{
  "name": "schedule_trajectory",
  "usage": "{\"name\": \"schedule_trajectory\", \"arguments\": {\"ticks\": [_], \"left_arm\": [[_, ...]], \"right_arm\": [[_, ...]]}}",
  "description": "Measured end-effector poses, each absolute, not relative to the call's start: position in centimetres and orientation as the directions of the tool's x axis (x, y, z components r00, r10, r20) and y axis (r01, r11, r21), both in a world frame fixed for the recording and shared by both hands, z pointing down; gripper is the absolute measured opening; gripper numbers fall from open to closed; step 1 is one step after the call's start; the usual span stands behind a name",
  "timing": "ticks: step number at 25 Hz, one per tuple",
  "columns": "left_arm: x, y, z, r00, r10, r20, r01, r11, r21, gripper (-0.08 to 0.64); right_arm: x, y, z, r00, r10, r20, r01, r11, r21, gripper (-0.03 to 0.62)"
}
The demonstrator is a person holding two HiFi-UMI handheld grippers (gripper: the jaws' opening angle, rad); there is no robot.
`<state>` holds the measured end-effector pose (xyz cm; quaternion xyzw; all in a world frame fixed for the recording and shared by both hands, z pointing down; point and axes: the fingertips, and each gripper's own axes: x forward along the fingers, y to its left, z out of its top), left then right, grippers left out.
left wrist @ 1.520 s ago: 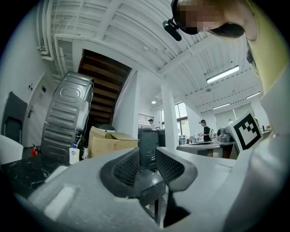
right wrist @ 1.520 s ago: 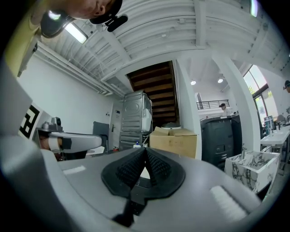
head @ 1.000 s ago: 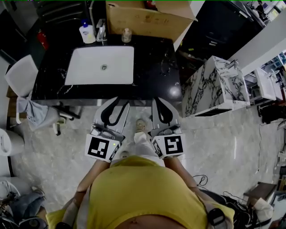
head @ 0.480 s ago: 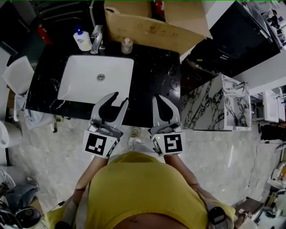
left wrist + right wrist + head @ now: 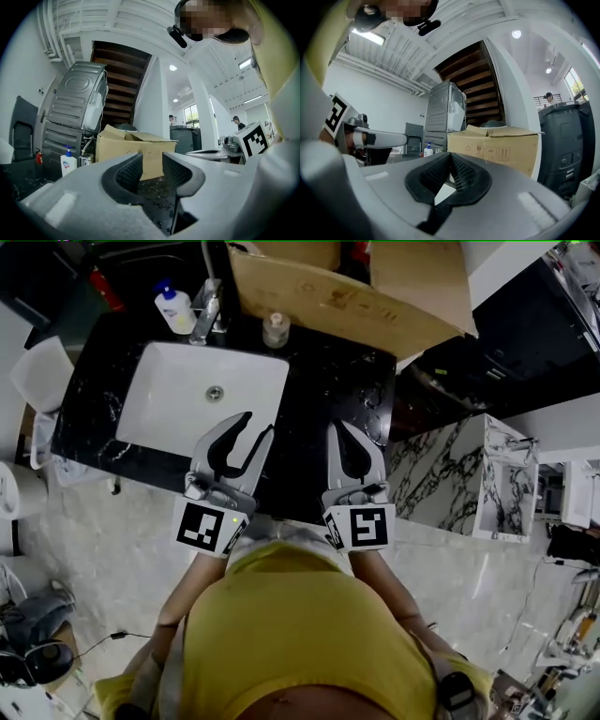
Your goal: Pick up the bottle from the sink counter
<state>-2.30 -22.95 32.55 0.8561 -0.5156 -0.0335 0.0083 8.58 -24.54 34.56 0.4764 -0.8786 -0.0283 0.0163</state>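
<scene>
Since a moment earlier the person had stepped up to the black tabletop (image 5: 323, 381), so both tools, previously over the floor, now reached past its near edge; the task looked to be at the approach stage, with nothing grasped. The left tongs (image 5: 258, 425) hung over the near right corner of the white sink (image 5: 169, 399), jaws apart and empty, while the right tongs (image 5: 345, 430) pointed away over bare tabletop with tips together (also empty). The bottle (image 5: 175, 310), a white pump type, stood upright at the far left beside the faucet (image 5: 206, 315), well apart from both.
</scene>
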Motion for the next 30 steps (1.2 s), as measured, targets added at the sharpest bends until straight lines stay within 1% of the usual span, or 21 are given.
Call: {"name": "schedule_trajectory", "arguments": {"ticks": [6,9,14,24,25,26,30], "left_arm": [[-2.3,-26.3,32.6,0.479,-0.877,-0.042,-0.876,-0.481,0.037,0.137],[-2.5,-27.8,32.8,0.49,-0.871,-0.019,-0.871,-0.491,0.029,0.137],[-3.2,-30.5,34.3,0.504,-0.863,0.015,-0.863,-0.504,0.03,0.169],[-4.2,-36.2,38.1,0.514,-0.857,0.049,-0.858,-0.512,0.035,0.183],[-4.3,-36.8,38.5,0.515,-0.855,0.054,-0.857,-0.514,0.037,0.187],[-4.3,-37.3,38.9,0.517,-0.854,0.062,-0.856,-0.515,0.04,0.207],[-4.6,-39.7,40.9,0.509,-0.857,0.086,-0.861,-0.505,0.056,0.23]], "right_arm": [[7.9,-27.1,34.9,-0.543,-0.84,-0.003,-0.837,0.542,0.073,0.002],[7.2,-28.3,34.9,-0.537,-0.844,0.008,-0.841,0.536,0.079,0.002],[6.2,-30.2,35.3,-0.537,-0.844,0.015,-0.841,0.536,0.069,0.002],[5.3,-33.8,37.6,-0.51,-0.858,0.053,-0.855,0.513,0.077,0.002],[5.2,-34.1,37.8,-0.509,-0.859,0.059,-0.855,0.513,0.076,0.002],[5.1,-34.4,38.0,-0.508,-0.859,0.063,-0.857,0.512,0.068,0.002],[4.9,-35.6,38.6,-0.498,-0.864,0.074,-0.865,0.501,0.035,0.002]]}}
